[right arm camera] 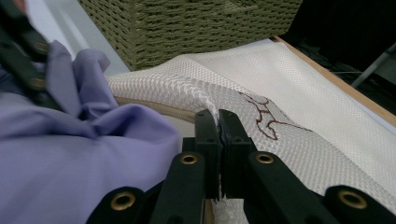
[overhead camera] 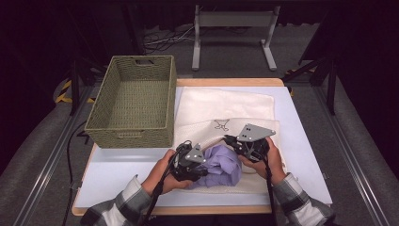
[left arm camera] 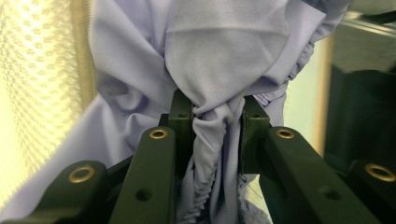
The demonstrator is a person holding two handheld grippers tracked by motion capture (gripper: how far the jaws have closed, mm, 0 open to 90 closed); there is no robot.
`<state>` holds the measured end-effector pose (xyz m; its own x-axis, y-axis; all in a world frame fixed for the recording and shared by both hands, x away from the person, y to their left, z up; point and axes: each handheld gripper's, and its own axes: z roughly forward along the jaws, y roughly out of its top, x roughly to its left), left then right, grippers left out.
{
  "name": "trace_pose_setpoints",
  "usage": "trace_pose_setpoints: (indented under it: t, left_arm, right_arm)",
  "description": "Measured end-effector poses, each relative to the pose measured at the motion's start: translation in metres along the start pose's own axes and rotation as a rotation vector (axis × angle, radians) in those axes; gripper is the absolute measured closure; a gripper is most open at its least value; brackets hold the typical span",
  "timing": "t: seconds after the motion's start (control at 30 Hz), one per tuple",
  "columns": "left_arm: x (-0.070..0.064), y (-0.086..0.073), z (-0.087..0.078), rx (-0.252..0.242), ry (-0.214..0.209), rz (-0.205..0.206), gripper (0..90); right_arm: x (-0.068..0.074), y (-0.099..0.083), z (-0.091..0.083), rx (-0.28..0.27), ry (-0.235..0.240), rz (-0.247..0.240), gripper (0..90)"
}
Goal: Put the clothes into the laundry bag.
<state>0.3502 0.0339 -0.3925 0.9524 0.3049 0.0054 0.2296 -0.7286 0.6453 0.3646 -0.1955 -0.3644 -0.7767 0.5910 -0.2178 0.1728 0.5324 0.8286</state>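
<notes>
A bunched lilac cloth (overhead camera: 223, 167) lies on a cream waffle-weave towel (overhead camera: 221, 106) near the table's front. My left gripper (overhead camera: 206, 164) comes in from the left, and in the left gripper view it (left arm camera: 212, 114) is shut on a gathered fold of the lilac cloth (left arm camera: 224, 46). My right gripper (overhead camera: 227, 139) reaches in from the right. Its jaws (right arm camera: 217, 119) are pinched on a raised fold of the cream towel (right arm camera: 289, 79), next to a brown embroidered figure (right arm camera: 261, 116). The lilac cloth (right arm camera: 70, 154) sits just left of those jaws.
An empty green wicker basket (overhead camera: 127, 136) stands at the table's back left, touching the towel's left edge; its wall (right arm camera: 187, 23) rises beyond the right gripper. The white tabletop (overhead camera: 301, 155) is bare at the right. A metal stand (overhead camera: 233, 19) and cables sit on the floor behind.
</notes>
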Motion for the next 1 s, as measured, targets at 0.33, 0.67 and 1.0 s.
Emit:
trace_pose_setpoints:
  t: [0.33, 0.67, 1.0]
  left_arm:
    - [0.016, 0.016, 0.027, -0.022, 0.123, -0.121, 73.1]
    - [0.024, 0.024, 0.045, -0.082, 0.224, -0.225, 72.3]
    - [0.019, 0.023, 0.044, -0.074, 0.212, -0.171, 55.6]
  right_arm:
    - [0.011, 0.005, -0.009, -0.018, 0.033, -0.032, 88.0]
    - [0.014, 0.002, -0.009, -0.007, 0.063, -0.029, 88.1]
    - [0.015, -0.002, -0.005, 0.019, 0.045, -0.05, 88.1]
